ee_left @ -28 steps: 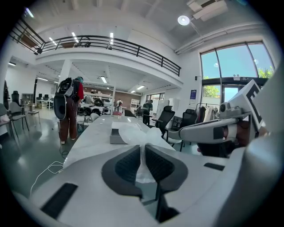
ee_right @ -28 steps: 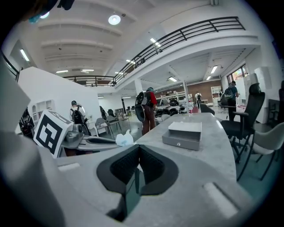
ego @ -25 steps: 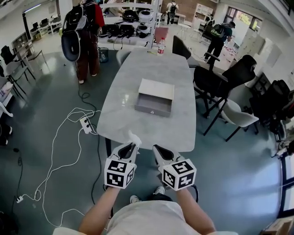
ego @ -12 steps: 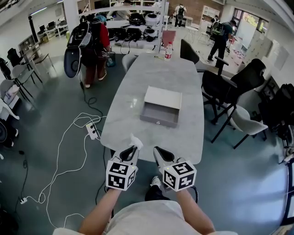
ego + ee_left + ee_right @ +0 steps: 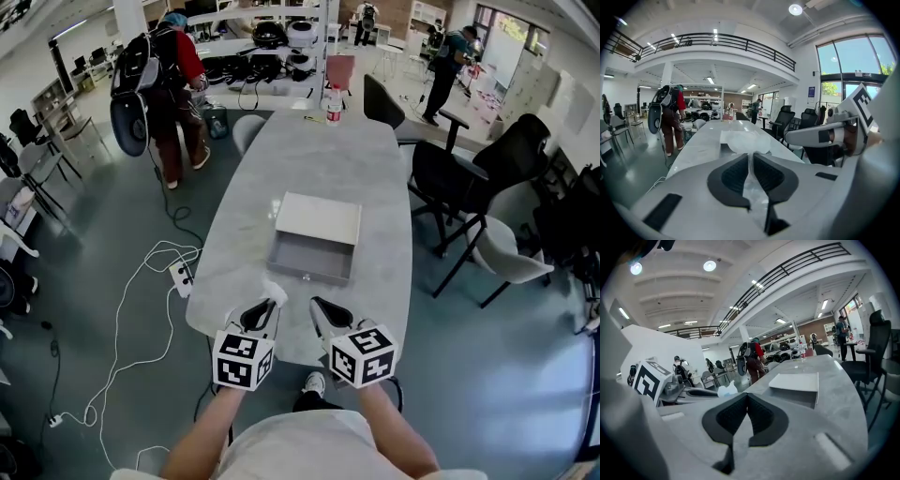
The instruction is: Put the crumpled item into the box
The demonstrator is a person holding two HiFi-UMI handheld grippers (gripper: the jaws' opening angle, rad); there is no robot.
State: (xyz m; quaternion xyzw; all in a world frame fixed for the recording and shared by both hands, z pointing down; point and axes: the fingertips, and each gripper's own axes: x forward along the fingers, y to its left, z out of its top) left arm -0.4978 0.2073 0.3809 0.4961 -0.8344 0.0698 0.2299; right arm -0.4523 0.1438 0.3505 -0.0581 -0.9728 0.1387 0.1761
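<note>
1. I carried the crumpled plastic point(image 5: 272, 289) above the worktop's point(image 5: 319, 159) near edge, short of the box point(image 5: 307, 273), which lay open ahead to receive it.
2. My left gripper point(image 5: 265, 305) was clamped on the plastic. My right gripper point(image 5: 322, 307) was closed together, with nothing between its jaws.

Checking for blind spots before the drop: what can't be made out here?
Box: interior hidden behind its near wall, right gripper view.
Crumpled item: material too small to tell, head view.
Bottle: label too small to read, head view.
</note>
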